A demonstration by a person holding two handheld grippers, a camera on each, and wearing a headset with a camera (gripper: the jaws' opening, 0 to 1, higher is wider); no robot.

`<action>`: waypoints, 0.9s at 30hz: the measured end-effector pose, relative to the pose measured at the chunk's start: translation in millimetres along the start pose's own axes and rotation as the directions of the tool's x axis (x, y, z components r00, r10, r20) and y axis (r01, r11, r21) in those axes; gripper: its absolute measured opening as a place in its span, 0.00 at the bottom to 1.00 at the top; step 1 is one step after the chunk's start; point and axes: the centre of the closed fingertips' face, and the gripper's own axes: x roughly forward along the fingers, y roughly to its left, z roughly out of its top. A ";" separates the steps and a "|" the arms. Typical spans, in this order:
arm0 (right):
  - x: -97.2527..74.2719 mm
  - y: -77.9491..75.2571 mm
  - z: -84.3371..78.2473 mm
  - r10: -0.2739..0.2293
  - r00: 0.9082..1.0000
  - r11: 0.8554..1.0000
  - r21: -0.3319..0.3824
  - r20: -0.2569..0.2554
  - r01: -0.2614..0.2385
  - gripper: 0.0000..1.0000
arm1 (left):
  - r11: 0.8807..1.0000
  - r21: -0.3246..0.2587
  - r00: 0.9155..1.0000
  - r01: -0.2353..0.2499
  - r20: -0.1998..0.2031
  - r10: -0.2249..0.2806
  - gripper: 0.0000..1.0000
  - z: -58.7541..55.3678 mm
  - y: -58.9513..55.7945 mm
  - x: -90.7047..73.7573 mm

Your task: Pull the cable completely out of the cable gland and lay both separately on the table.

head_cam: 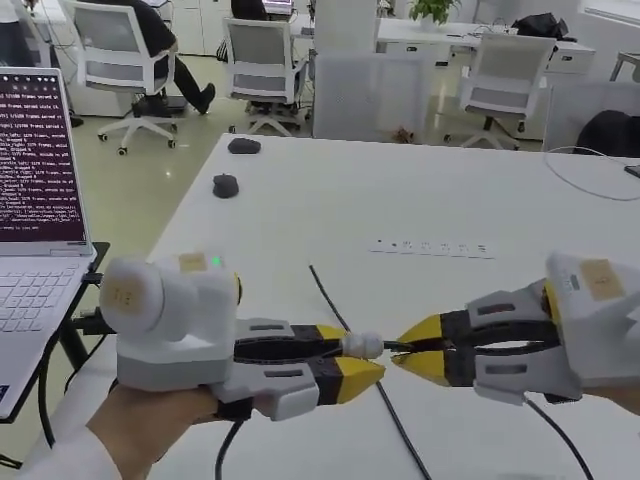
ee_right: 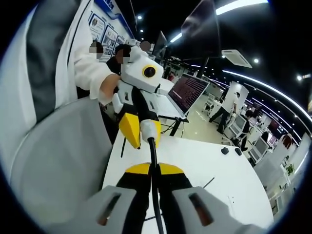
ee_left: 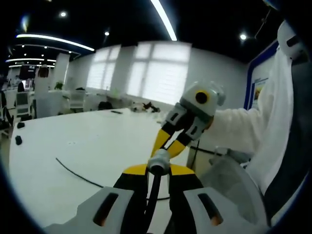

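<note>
Head view. Over the near part of the white worktop, a white cable gland clamped in the closed fingers of the left gripper. That gripper held by a hand at the near left. Long axis of the gland lying left to right, roughly level with the worktop, free end pointing right at the right gripper. Fingers of the right gripper pinched shut on the black cable just beside the gland, almost tip to tip with the left pair. Rest of the cable lying on the worktop, slanting from the middle, under both grippers, toward the near edge. Plenty of bare worktop beyond and to the right. A socket strip set in the middle, two mice toward the far left corner, a laptop off the left edge.

Left gripper view. Gland seated at the yellow tips, axis straight ahead along the fingers, cable passing back between them. Right gripper reaching in from the upper right, tips just beside the gland's far end. A loose stretch of cable curving over the worktop on the left, open white surface behind it up to the far edge.

Right gripper view. Cable rising between the closed yellow tips, straight into the gland ahead, gland held in the left gripper. Worktop stretching away on the right, mice far along it, laptop beyond its edge.
</note>
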 end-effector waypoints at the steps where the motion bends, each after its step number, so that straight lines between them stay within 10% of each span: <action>1: -1.1 -0.6 -1.8 -0.004 1.000 1.000 0.002 -0.004 0.004 0.03 | 1.000 0.000 1.000 -0.002 0.001 0.002 0.15 0.2 0.3 -0.9; 27: -20.4 -3.8 -43.4 -0.070 0.995 0.992 0.098 -0.066 0.076 0.03 | 0.999 -0.009 0.999 -0.039 0.022 0.039 0.15 3.1 6.0 -15.6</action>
